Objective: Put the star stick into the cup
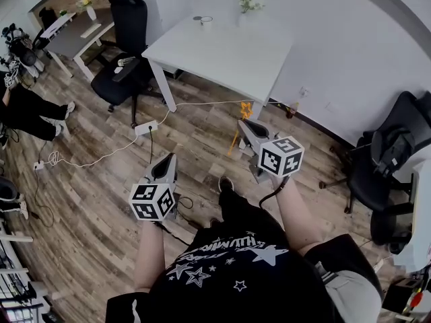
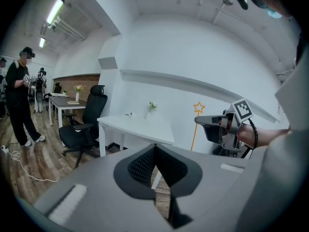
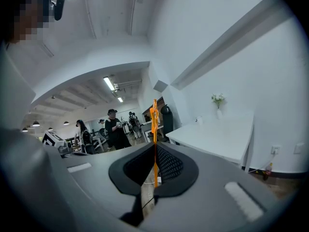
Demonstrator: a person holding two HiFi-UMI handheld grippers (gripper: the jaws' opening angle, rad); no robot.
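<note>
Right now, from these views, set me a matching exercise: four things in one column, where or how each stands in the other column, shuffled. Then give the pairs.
1. star stick
2. left gripper
3. vase of flowers
4. black office chair

A. on the wood floor, left of the white table in the head view
B. shut, nothing between its jaws
C. on the white table, near the wall
D. clamped in the right gripper

Pairs: 1-D, 2-B, 3-C, 4-A.

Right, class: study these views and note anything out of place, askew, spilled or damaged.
A white cable and power strip trail loose across the floor by the table, which could trip someone. Nothing looks spilled or broken.
</note>
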